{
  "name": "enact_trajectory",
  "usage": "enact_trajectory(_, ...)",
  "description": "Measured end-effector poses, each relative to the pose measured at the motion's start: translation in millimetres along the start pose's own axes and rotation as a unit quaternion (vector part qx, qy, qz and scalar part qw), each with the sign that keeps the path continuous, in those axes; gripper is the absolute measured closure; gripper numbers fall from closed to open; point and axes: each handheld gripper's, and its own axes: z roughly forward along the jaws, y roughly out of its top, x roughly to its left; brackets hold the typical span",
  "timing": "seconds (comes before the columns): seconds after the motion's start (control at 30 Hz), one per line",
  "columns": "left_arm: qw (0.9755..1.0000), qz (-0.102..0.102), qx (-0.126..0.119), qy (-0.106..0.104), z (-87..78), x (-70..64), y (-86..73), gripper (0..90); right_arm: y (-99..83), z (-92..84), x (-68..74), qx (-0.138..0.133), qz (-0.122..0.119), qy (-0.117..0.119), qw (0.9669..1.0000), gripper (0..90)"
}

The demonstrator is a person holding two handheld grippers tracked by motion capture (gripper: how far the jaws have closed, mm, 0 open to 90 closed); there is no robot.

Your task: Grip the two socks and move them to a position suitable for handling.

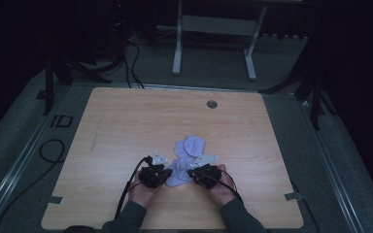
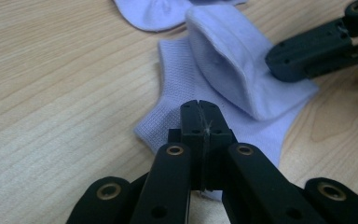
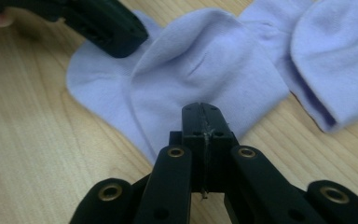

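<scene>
Socks of pale lilac knit lie near the front middle of the wooden table [image 1: 126,121], between the two hand-held grippers. The nearer sock [image 2: 242,84] is soft, fine-ribbed cotton, spread flat at its edges and folded over itself, so that one rounded flap stands up from the lower layer; its weave shows as a tight grid in the left gripper view. A second sock [image 3: 335,60] of the same colour lies just behind it, touching or overlapping it, with a rounded toe and a thick hemmed edge.

The left gripper [image 2: 199,109] is black, built of hinged plastic links with brass-ringed pivots. Its jaws are pressed together with no gap visible, their tips set over the near edge of the sock's lower layer; whether cloth is pinched between them I cannot tell. The right gripper [image 3: 204,112] is of the same make, its jaws likewise closed tight, tips lying on the sock's raised fold, and again a pinch of cloth cannot be made out.

In the high view a hand holds each gripper at either side of the nearer sock, dark sleeves reaching in from the table's near edge. The tabletop is light wood-grain laminate with rounded corners.
</scene>
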Motion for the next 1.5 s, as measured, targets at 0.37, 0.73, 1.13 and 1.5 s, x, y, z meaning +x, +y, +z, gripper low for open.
enact_trajectory(0.37, 1.0, -0.004, -0.008, 0.002, -0.2, -1.2, -2.8, 90.0, 31.5, -2.4, 4.3, -0.01, 0.033, 0.002, 0.9994, 75.6)
enact_trajectory(0.73, 0.9999, -0.008, -0.011, 0.003, -0.3, -2.2, -3.6, 89.9, 61.4, 15.4, 3.3, -0.011, 0.053, -0.001, 0.9985, 55.2)
enact_trajectory(1.13, 0.9999, -0.009, -0.011, 0.002, -0.4, -1.6, -3.7, 89.8, 54.8, 13.1, 3.1, 0.009, 0.045, 0.022, 0.9987, 88.4)
enact_trajectory(1.5, 0.9999, -0.012, -0.011, -0.001, -0.3, -0.9, -3.8, 89.8, 37.5, -22.8, -10.3, -0.031, 0.073, 0.012, 0.9968, 88.8)
